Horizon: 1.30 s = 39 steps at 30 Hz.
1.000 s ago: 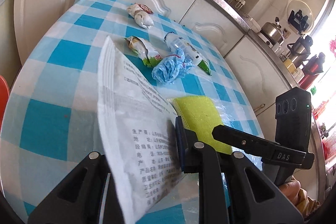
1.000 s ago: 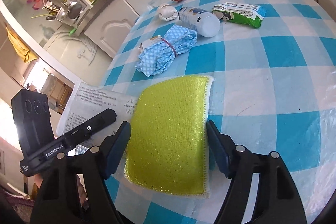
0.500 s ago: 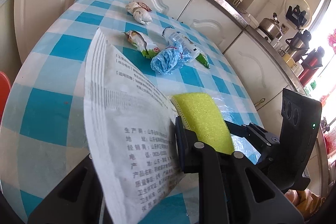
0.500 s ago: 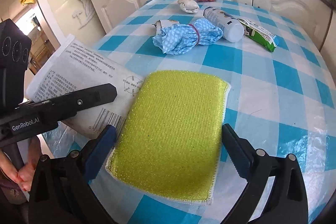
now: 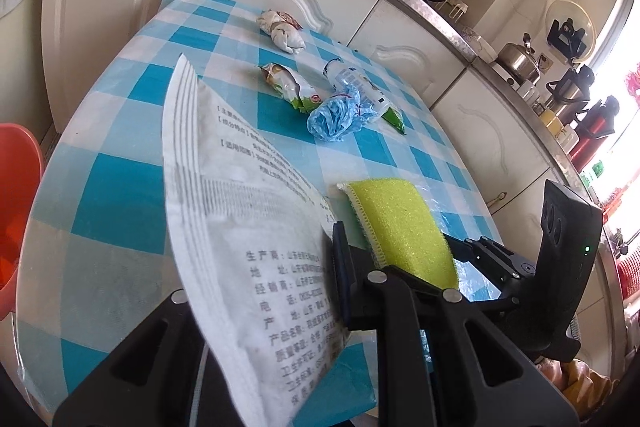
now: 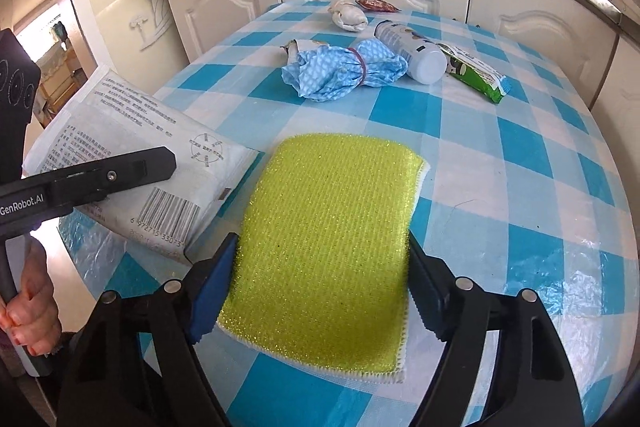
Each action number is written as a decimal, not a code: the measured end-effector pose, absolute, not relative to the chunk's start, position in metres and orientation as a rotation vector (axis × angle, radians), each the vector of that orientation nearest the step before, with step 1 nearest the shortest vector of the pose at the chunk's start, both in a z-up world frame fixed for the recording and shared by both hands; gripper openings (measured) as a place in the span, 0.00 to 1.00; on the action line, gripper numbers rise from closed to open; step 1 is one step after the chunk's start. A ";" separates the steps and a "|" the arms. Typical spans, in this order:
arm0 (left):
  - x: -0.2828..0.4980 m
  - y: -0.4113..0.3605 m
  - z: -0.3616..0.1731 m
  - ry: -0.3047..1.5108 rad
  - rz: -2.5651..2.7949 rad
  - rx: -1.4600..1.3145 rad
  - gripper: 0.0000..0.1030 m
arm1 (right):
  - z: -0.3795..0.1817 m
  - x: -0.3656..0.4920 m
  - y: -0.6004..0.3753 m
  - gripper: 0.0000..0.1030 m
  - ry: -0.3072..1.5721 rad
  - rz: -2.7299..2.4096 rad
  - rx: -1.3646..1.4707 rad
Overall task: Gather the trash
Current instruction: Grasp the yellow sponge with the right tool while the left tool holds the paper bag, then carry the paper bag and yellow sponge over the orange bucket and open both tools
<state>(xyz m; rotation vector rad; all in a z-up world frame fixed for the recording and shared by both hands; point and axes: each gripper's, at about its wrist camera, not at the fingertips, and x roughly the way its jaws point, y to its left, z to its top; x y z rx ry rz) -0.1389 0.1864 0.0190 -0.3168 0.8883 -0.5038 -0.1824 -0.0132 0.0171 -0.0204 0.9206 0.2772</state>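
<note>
White kitchen cabinets run behind a table (image 6: pixel 520 163) covered in a blue-and-white checked cloth; the yellow sponge (image 6: pixel 332 251) lies flat near the table's front edge. The right gripper (image 6: pixel 320 287) has its jaws spread wide and pressed against the sponge's two long sides. The left gripper (image 5: pixel 280 291) is clamped on a white printed packet (image 5: pixel 248 247), held on edge just left of the sponge. Beyond the sponge, toward the cabinets, lie a blue cloth bundle (image 6: pixel 340 71) tied with a band, a white bottle (image 6: pixel 412 51) on its side touching it, a green wrapper (image 6: pixel 476 73) beside the bottle, and a crumpled white wrapper (image 6: pixel 348 15) farthest off.
</note>
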 end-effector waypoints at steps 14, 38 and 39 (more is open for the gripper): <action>-0.164 0.239 0.039 0.798 -0.427 -0.367 0.13 | 0.061 -0.204 -0.011 0.75 0.851 0.293 0.084; -0.168 0.427 0.035 0.744 0.033 -0.432 0.13 | 0.076 -0.147 0.199 0.76 0.895 0.743 -0.124; -0.162 0.435 0.030 0.764 0.046 -0.441 0.14 | 0.074 -0.143 0.208 0.76 0.896 0.756 -0.135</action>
